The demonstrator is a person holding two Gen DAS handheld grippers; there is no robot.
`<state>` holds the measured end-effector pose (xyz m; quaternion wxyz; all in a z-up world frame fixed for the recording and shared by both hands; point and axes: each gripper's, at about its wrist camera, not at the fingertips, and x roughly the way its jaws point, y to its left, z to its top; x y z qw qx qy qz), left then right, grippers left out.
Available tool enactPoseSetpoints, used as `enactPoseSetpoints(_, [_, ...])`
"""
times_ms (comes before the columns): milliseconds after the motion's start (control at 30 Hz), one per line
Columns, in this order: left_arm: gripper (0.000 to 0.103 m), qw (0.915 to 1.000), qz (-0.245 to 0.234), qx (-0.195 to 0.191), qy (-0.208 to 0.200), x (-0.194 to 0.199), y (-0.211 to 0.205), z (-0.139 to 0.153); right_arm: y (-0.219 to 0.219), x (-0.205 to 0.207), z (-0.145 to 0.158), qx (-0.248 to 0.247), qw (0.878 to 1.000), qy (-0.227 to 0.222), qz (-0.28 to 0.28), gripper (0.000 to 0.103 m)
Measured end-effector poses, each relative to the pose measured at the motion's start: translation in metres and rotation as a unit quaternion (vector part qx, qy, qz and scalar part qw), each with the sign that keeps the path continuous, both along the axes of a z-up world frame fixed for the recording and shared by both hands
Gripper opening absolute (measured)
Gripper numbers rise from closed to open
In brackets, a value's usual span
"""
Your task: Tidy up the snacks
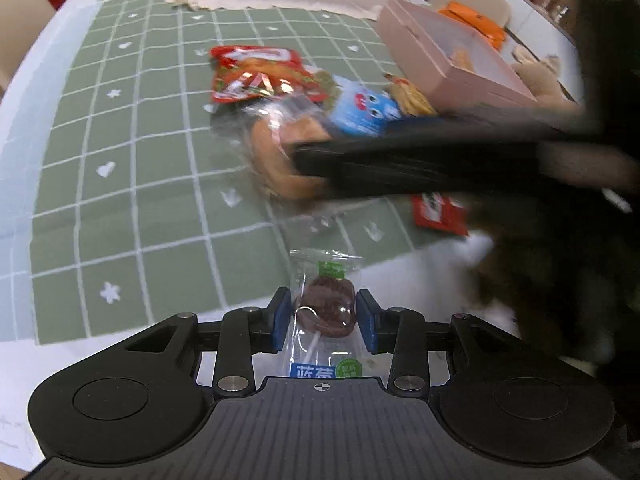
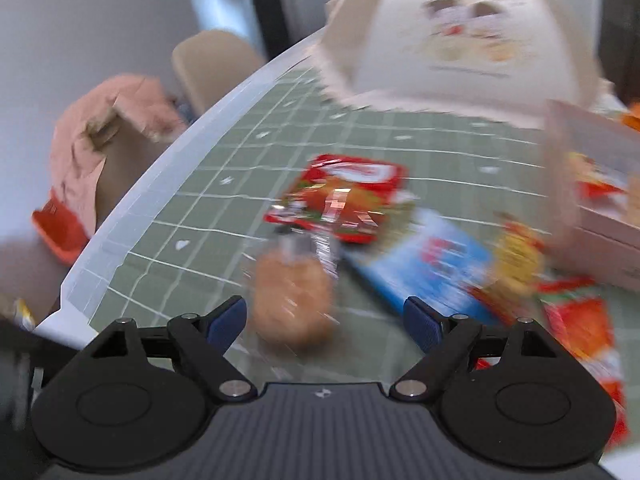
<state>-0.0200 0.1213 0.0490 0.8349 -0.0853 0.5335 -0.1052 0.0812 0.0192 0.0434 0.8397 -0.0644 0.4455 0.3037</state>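
Note:
My left gripper [image 1: 323, 316] is shut on a wrapped dark lollipop [image 1: 328, 312] in clear film with a blue and green label, held above the table edge. My right gripper [image 2: 325, 318] is open, just above a wrapped round bun [image 2: 292, 300] on the green checked cloth [image 2: 224, 216]. In the left wrist view the right gripper's black fingers [image 1: 400, 160] reach over that bun [image 1: 276, 152]. Beside it lie a red snack bag [image 1: 256, 72], a blue packet [image 1: 360, 112] and a yellow snack [image 1: 412, 98]. A pink box [image 1: 452, 56] stands at the right.
A large white bag with a cartoon print [image 2: 452, 44] stands at the far end of the cloth. Another red packet [image 1: 440, 212] lies near the cloth's front edge. A pink cloth over a chair [image 2: 104, 144] is left of the table. The right wrist view is motion-blurred.

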Motion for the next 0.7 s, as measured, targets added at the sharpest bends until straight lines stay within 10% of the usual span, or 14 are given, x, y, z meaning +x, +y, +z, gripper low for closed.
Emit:
enactPoseSetpoints(100, [0.04,0.9998,-0.016,0.007,0.0,-0.006,-0.011,0.001,0.014,0.003,-0.013,-0.02,0.999,0.029,0.022,0.052])
enactPoseSetpoints(367, [0.04,0.9956,-0.053,-0.058,-0.05,0.007,-0.032,0.044,-0.119,-0.039,0.059,0.045,0.994,-0.016,-0.099,0.051])
enactPoseSetpoints(700, [0.044,0.9538,-0.067,-0.179,-0.232,0.157,-0.113,0.149,-0.233,-0.075,0.102,0.019,0.957,-0.075,-0.28,0.051])
